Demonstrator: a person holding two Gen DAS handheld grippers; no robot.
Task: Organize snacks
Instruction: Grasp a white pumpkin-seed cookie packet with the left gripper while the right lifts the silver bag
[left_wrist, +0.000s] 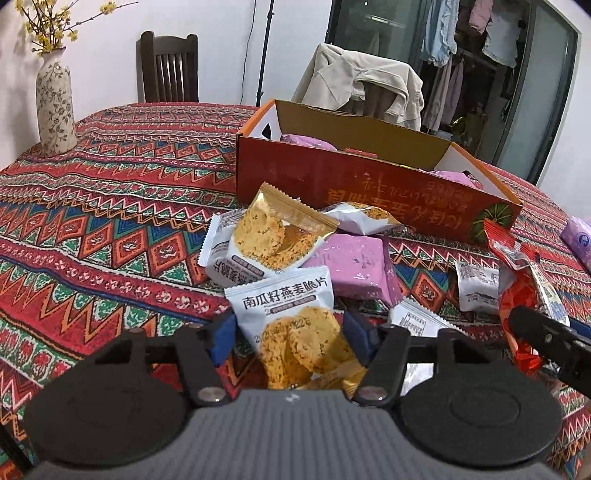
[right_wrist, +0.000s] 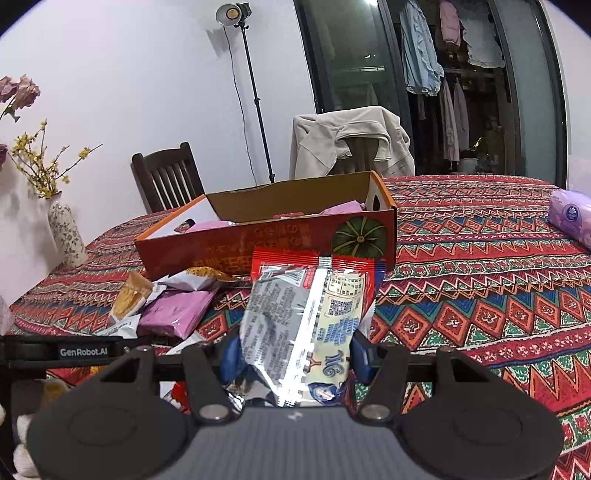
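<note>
Left claw (left_wrist: 290, 338) pinches a white oat-crisp packet (left_wrist: 295, 325) reading "南瓜籽燕麦脆片", tilted down; right claw (right_wrist: 291, 356) clamps a red-and-silver packet (right_wrist: 306, 317) upright, orange box (right_wrist: 266, 236) just beyond both, "GenRobot.AI" strap (right_wrist: 83, 351) alongside.

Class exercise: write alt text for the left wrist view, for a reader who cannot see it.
The left gripper closes on a white oat crisp packet at the near edge of a snack pile. Behind the pile stands an open orange box on a patterned tablecloth.
</note>
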